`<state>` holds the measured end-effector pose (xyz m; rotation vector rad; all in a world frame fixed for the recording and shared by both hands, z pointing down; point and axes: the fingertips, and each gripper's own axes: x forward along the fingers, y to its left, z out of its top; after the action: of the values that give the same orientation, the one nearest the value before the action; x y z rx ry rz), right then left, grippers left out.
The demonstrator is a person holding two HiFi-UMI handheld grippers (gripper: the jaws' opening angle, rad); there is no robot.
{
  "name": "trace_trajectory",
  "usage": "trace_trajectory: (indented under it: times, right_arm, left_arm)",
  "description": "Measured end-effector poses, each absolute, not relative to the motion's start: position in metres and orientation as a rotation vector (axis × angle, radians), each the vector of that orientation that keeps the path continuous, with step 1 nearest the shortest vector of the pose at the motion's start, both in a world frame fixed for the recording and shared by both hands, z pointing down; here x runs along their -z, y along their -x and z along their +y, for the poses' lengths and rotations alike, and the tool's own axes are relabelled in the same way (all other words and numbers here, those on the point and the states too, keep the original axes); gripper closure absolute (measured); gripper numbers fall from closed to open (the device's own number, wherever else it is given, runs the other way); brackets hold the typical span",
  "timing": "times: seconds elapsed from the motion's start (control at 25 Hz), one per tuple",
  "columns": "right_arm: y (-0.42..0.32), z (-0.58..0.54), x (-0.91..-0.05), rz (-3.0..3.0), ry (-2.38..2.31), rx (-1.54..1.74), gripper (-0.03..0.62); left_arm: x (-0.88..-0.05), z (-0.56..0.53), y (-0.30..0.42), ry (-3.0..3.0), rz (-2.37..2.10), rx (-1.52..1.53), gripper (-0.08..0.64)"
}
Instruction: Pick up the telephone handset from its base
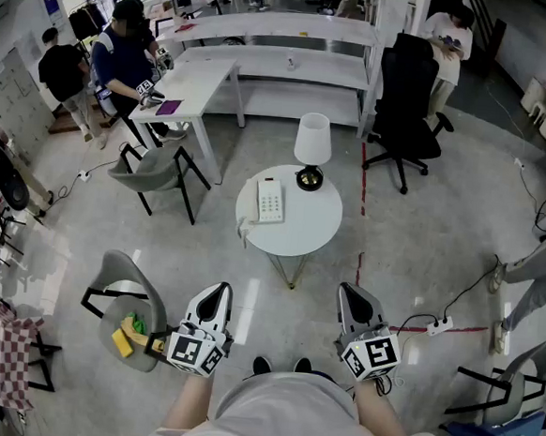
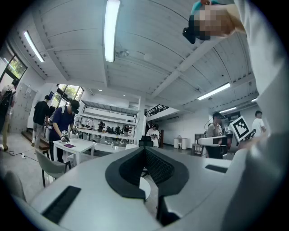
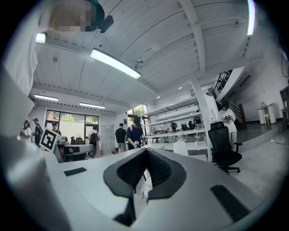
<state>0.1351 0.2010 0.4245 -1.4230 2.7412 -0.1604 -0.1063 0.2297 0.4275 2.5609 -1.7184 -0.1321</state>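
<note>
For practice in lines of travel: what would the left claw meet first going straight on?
Likely the black office chair, after the left claw passes over the round table; depth is unclear.

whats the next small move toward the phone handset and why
Probably step toward the round table and open one gripper's jaws on the way: the telephone sits on it well ahead of the left gripper and right gripper, and both sets of jaws are shut on nothing.

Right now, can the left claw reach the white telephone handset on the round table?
Probably not yet: left claw, shut, hangs well short of the white telephone handset; only floor between, step closer.
</note>
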Motion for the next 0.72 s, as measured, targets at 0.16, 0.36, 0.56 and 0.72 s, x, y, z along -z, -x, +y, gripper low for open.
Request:
trace_trajectory:
  times: [0.16, 0.36, 0.56, 0.72]
  right_arm:
    - [-0.13, 0.204, -0.424, 2.734, 1.438, 0.164, 0.588]
    - [-0.124, 0.206, -0.425, 2.739, 1.441, 0.147, 0.589]
    - [-0.118, 0.206, -0.424, 2.744, 1.437, 0.133, 0.588]
    - [-0.109, 0.208, -0.422, 2.763, 1.438, 0.106, 0.584]
  left_arm:
    - [-0.429, 0.233, 0.111, -2.553, -1.709, 0.13, 0.538]
    - [-0.431, 0.234, 0.116, -2.55, -1.702, 0.133, 0.538]
    - [-0.433, 0.234, 0.12, -2.55, -1.699, 0.129, 0.538]
    - [-0.433, 0.234, 0.124, -2.549, -1.695, 0.13, 0.538]
